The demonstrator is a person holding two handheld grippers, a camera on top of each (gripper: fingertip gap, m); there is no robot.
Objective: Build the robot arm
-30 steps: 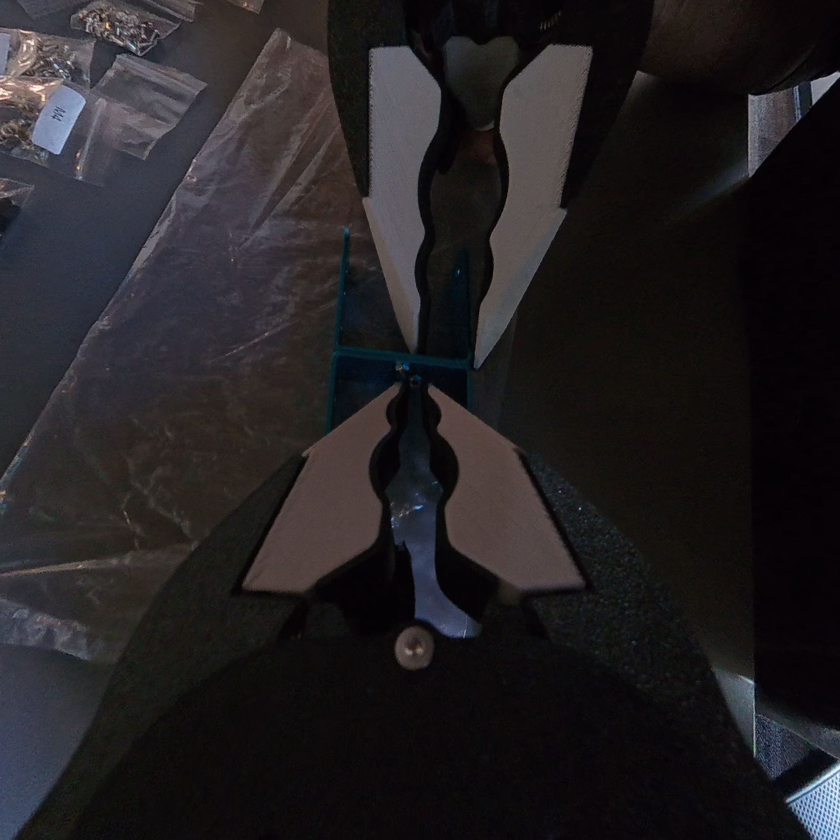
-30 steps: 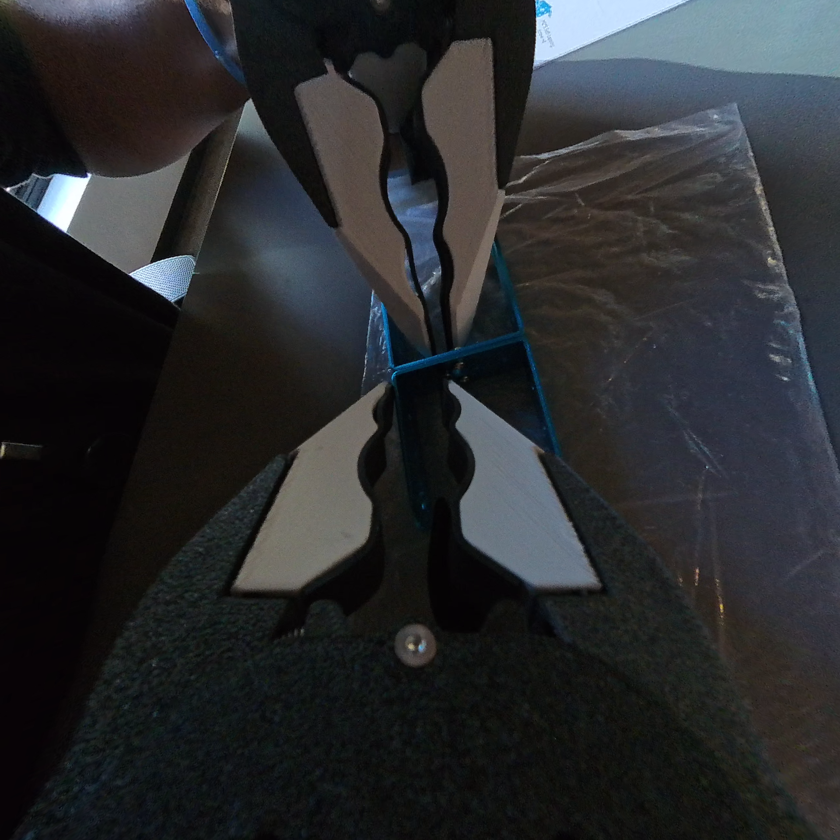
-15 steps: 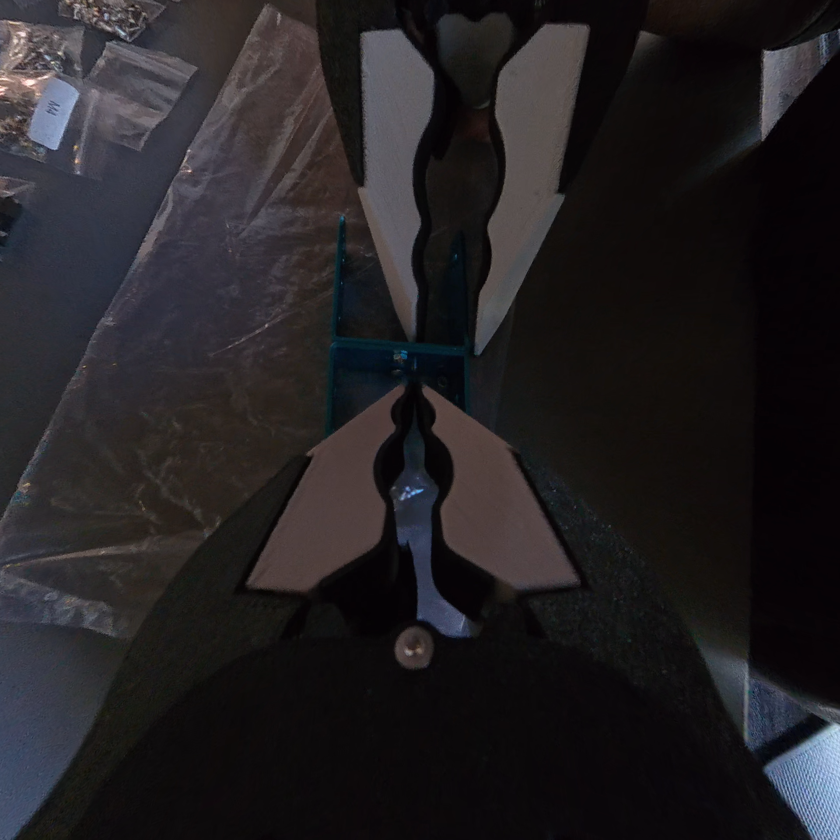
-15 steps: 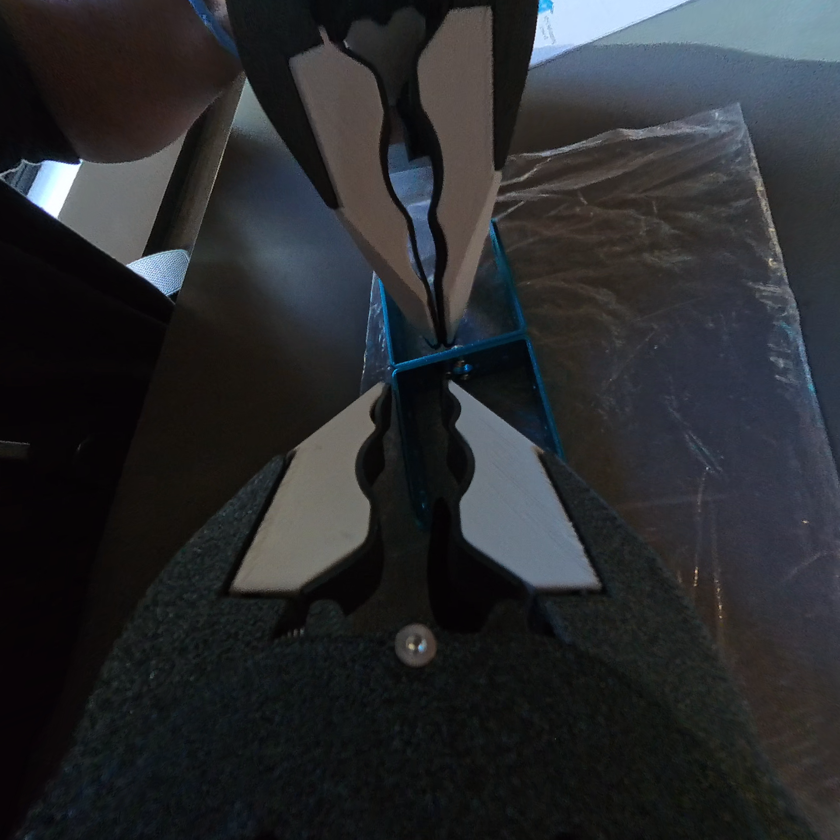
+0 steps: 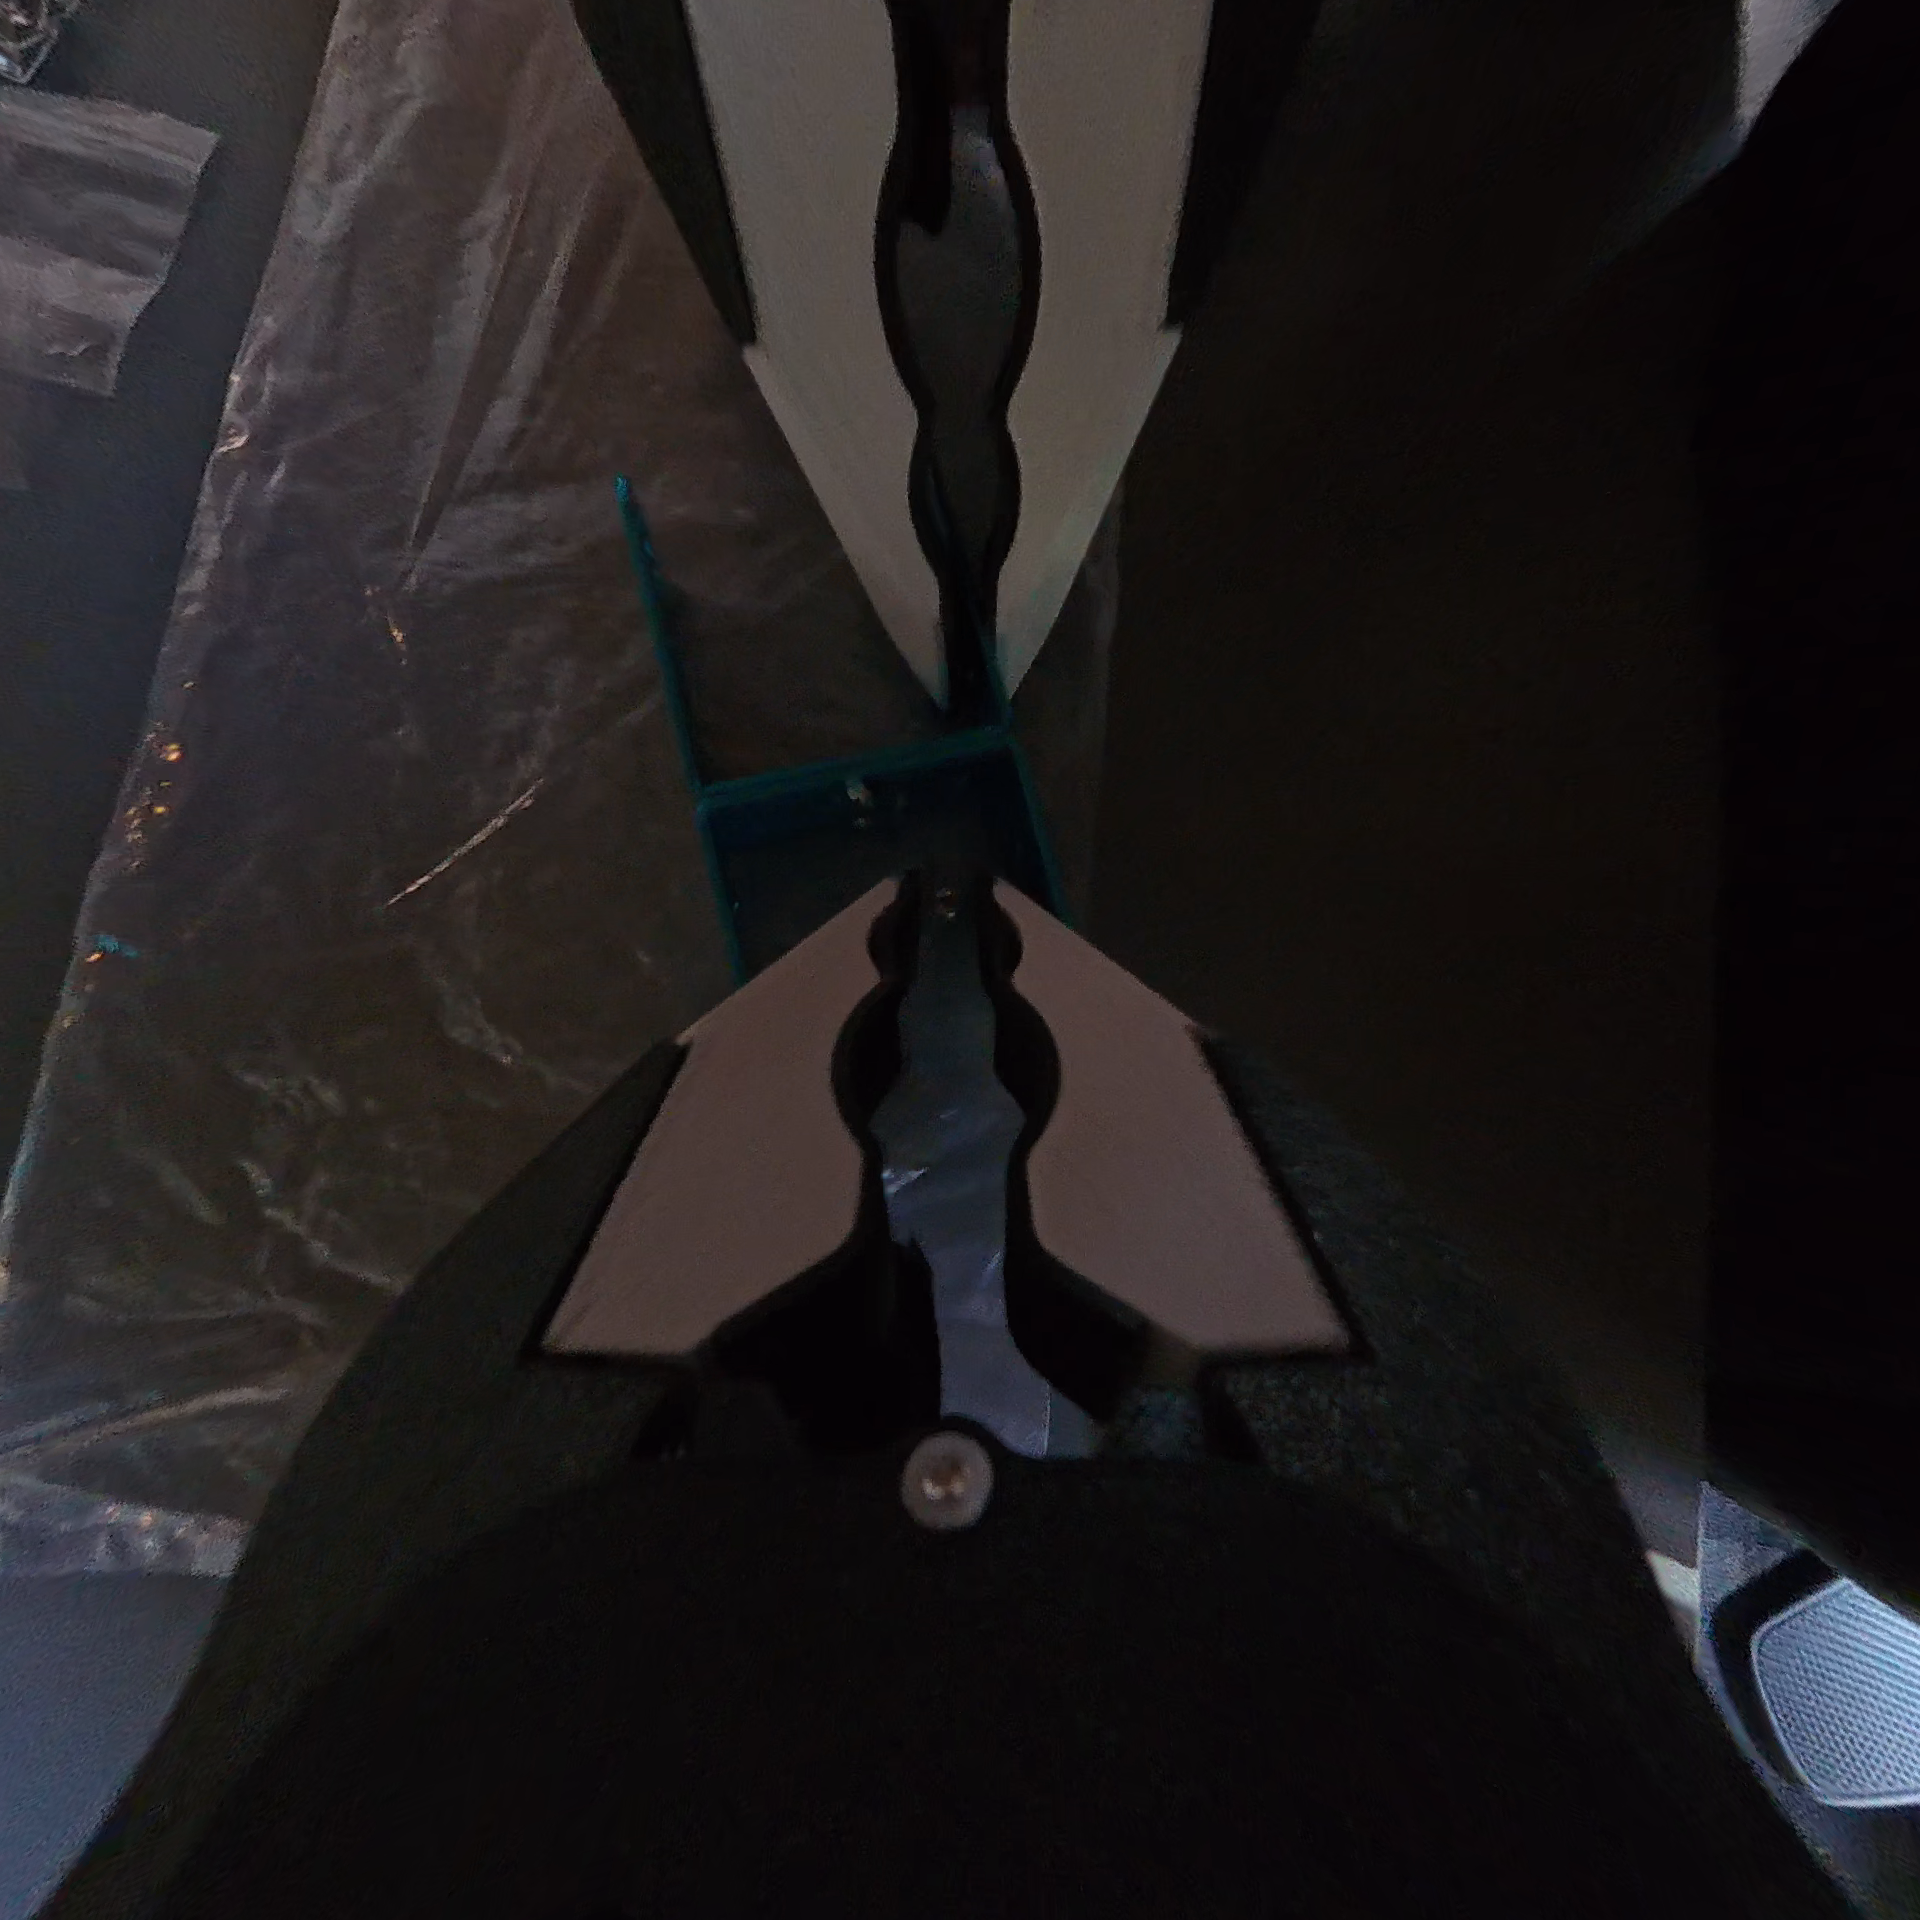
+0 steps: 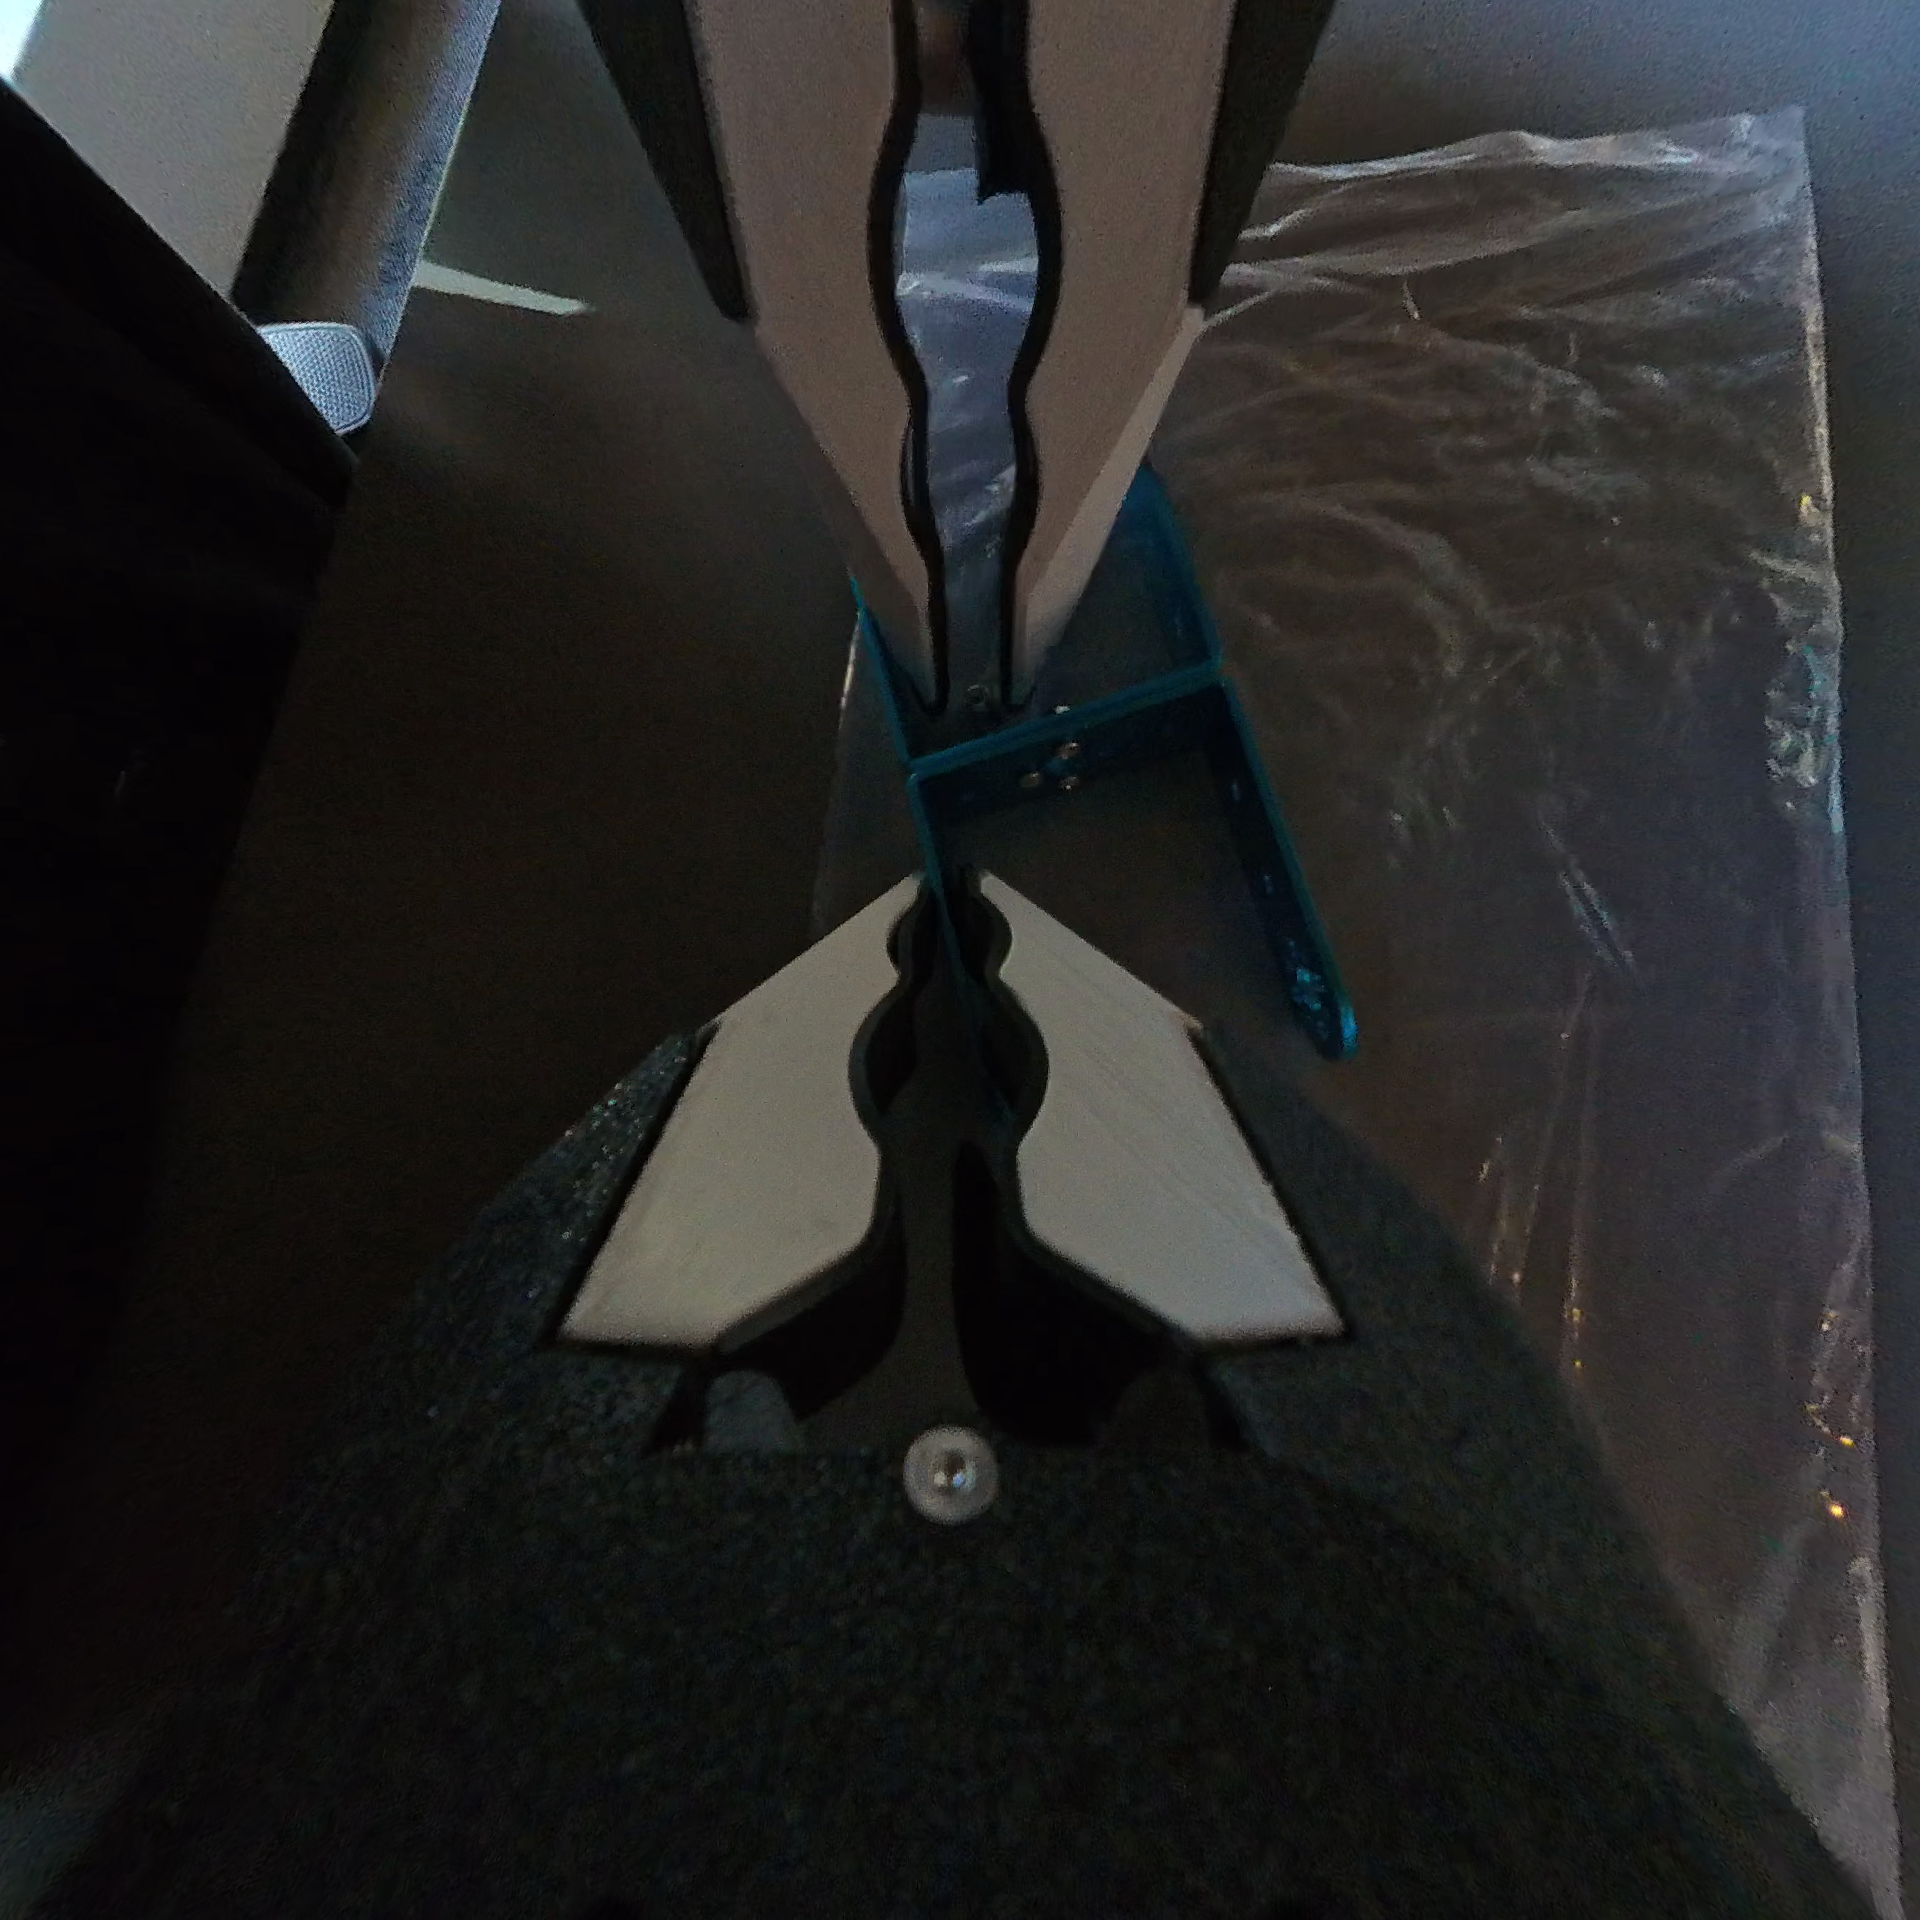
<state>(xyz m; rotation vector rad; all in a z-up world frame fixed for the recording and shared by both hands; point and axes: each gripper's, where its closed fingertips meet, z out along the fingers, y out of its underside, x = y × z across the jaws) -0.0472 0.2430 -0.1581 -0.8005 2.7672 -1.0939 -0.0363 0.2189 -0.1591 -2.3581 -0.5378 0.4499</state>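
A blue metal bracket (image 6: pixel 1081 748) of thin plates, with a cross wall and long side arms, is held above a dark table between my two grippers, which face each other. My right gripper (image 6: pixel 951 883) is shut on the bracket's left side arm; in the left wrist view it (image 5: pixel 971 691) comes in from the top. My left gripper (image 5: pixel 951 883) stands at the cross wall of the bracket (image 5: pixel 862 800) with its fingers a narrow gap apart. A small screw (image 6: pixel 977 698) shows between its tips (image 6: pixel 977 686).
A large clear plastic bag (image 6: pixel 1507 623) lies flat on the table under the bracket, also in the left wrist view (image 5: pixel 364 727). A black box (image 6: pixel 125 623) stands close beside the grippers. A white mesh object (image 5: pixel 1818 1683) lies past the table edge. My two grippers' fingertips are within a few centimetres of each other.
My left gripper's fingers have parted a little. The bracket has turned slightly, so its free arm shows in full in the right wrist view. Both grippers have come closer together.
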